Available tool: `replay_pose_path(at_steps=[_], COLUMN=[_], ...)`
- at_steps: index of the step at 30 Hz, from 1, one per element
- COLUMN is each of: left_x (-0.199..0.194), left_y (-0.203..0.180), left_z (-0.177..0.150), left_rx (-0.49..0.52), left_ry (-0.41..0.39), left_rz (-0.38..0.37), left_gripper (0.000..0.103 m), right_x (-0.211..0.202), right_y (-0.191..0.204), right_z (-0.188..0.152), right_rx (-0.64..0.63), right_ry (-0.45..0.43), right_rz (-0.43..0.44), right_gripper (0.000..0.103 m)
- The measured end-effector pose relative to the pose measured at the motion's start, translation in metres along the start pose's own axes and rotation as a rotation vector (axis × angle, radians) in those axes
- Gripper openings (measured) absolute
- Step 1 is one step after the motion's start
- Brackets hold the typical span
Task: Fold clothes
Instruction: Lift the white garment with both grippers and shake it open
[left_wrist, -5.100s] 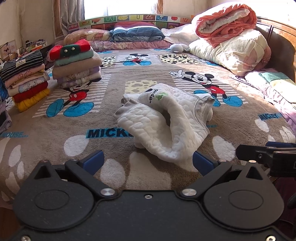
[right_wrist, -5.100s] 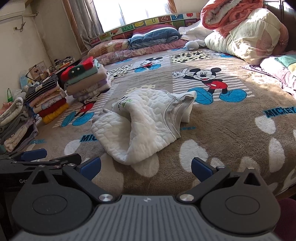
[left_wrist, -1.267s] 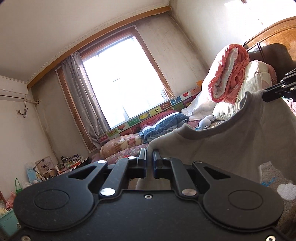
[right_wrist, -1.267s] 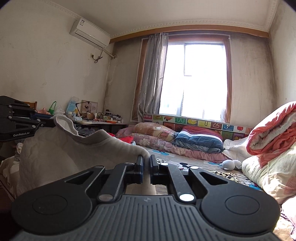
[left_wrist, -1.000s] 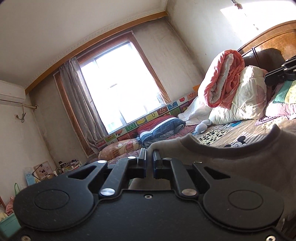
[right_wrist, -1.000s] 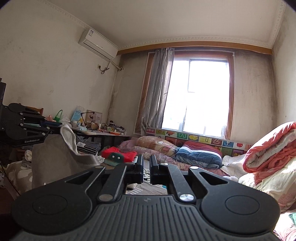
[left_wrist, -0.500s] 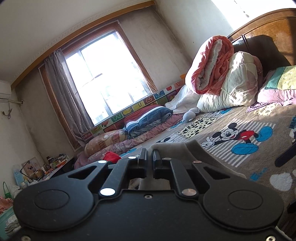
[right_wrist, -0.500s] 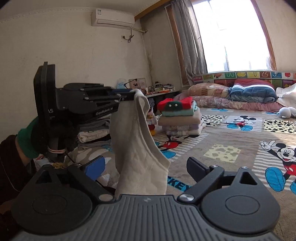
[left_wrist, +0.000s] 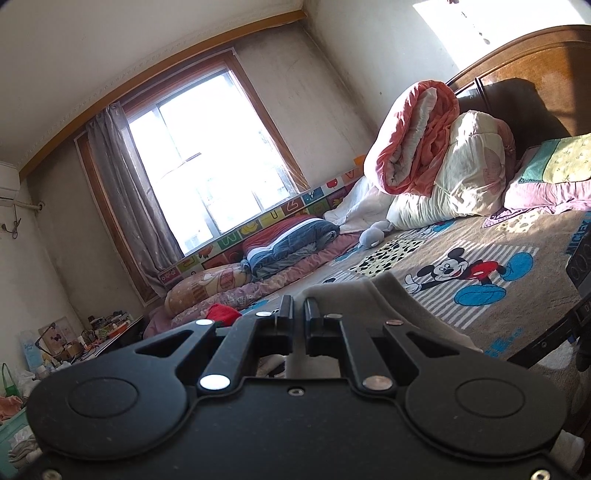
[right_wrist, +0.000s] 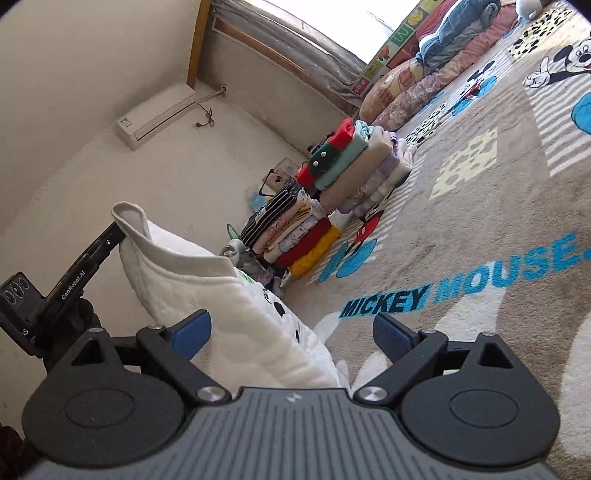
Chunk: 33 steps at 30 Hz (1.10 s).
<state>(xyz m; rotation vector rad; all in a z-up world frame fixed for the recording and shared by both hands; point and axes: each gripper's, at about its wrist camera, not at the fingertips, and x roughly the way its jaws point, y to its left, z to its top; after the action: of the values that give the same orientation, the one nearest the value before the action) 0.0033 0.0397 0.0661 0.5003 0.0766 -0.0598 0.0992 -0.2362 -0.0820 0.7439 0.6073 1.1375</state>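
A white quilted garment (right_wrist: 229, 295) with a grey-trimmed edge hangs above the bed. My left gripper (right_wrist: 119, 230) is shut on its upper corner and holds it up at the left of the right wrist view. In the left wrist view the left gripper (left_wrist: 298, 317) shows its jaws closed on the cloth, and the garment (left_wrist: 388, 299) drapes away to the right. My right gripper (right_wrist: 291, 332) is open, tilted, low over the bed. The cloth hangs across the gap between its blue pads (right_wrist: 192, 332), and nothing is clamped.
A Mickey Mouse blanket (right_wrist: 480, 229) covers the bed. Two stacks of folded clothes (right_wrist: 354, 173) (right_wrist: 295, 232) stand along its left side. Rolled quilts and pillows (left_wrist: 432, 155) lie against the wooden headboard (left_wrist: 535, 74). More bedding (left_wrist: 288, 247) lines the window side.
The garment was lifted off the bed by both grippers. Within the last second the right gripper opened, let go of its corner and tilted down; the left still holds its corner.
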Motion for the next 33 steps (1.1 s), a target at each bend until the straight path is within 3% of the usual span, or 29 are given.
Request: replay_pose_path(at_steps=[5, 8, 10, 16, 25, 33], left_x=[-0.005, -0.01, -0.011, -0.009, 0.001, 0.052], left_y=[0.007, 0.008, 0.009, 0.01, 0.007, 0.008], left_z=[-0.003, -0.007, -0.009, -0.008, -0.004, 0.013], left_rx=[-0.02, -0.021, -0.022, -0.035, -0.046, -0.091], left_ry=[0.004, 0.012, 0.018, 0.017, 0.003, -0.006], left_rz=[-0.008, -0.002, 0.001, 0.014, 0.0, -0.069], left_gripper=[0.005, 0.005, 0.005, 0.005, 0.005, 0.005], right_x=[0.022, 0.035, 0.037, 0.021, -0.025, -0.064], right_y=[-0.006, -0.014, -0.018, 0.001, 0.047, 0.073], right_z=[-0.006, -0.01, -0.013, -0.014, -0.003, 0.042], right_rx=[-0.004, 0.033, 0.051, -0.036, -0.193, -0.269], right_ry=[0.086, 0.141, 0.16, 0.146, 0.001, -0.15], right_rz=[0.157, 0.217, 0.235, 0.226, 0.166, -0.002], right_gripper=[0.091, 0.068, 0.042, 0.011, 0.007, 0.007])
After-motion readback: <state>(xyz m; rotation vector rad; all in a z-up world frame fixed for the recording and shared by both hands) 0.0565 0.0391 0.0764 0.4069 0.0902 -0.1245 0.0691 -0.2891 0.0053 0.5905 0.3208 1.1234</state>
